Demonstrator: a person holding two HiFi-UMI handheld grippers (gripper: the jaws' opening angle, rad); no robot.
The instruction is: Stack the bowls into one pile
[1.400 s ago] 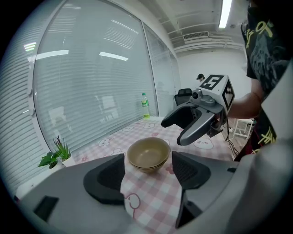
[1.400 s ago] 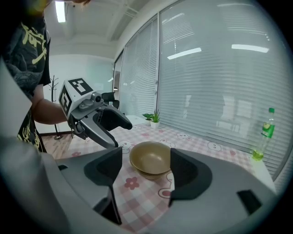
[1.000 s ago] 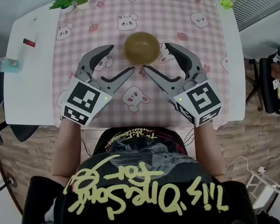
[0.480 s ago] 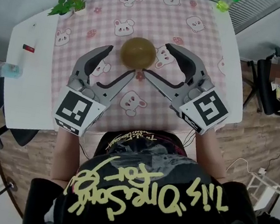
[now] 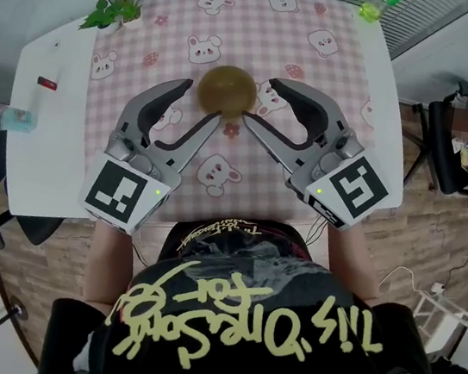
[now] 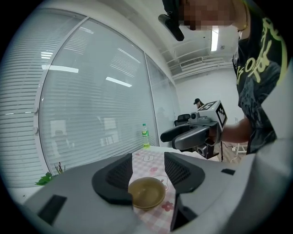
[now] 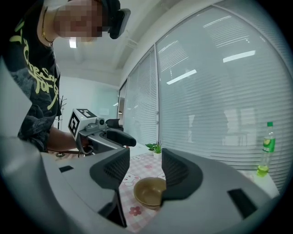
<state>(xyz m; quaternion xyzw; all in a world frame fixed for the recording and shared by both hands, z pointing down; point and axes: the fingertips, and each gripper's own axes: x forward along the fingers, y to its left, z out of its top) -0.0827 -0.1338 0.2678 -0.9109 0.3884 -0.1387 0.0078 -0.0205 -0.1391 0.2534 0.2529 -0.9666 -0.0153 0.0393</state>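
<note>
Nearest you, your left gripper [image 5: 195, 108] and right gripper [image 5: 260, 106] are both unclenched and grasping nothing. Their jaws have just been closing partway, with nothing pressed between the pads.

Just past the tips, and between the two grippers, the olive-brown bowl [image 5: 228, 88] sits upright on the pink bear-print tablecloth [image 5: 310, 28]. Each gripper view shows it low between that gripper's jaws but clear of them.

It looks hard and glossy, probably light, so expect it to slip; pinch across the rim wall rather than the rounded belly.

From above, you can't tell whether this is one bowl or several already nested, and no other bowl shows.

Further off, a potted plant [image 5: 113, 7] and a green bottle [image 5: 377, 1] stand at the table's far edge, the bottle cut off by the frame.
</note>
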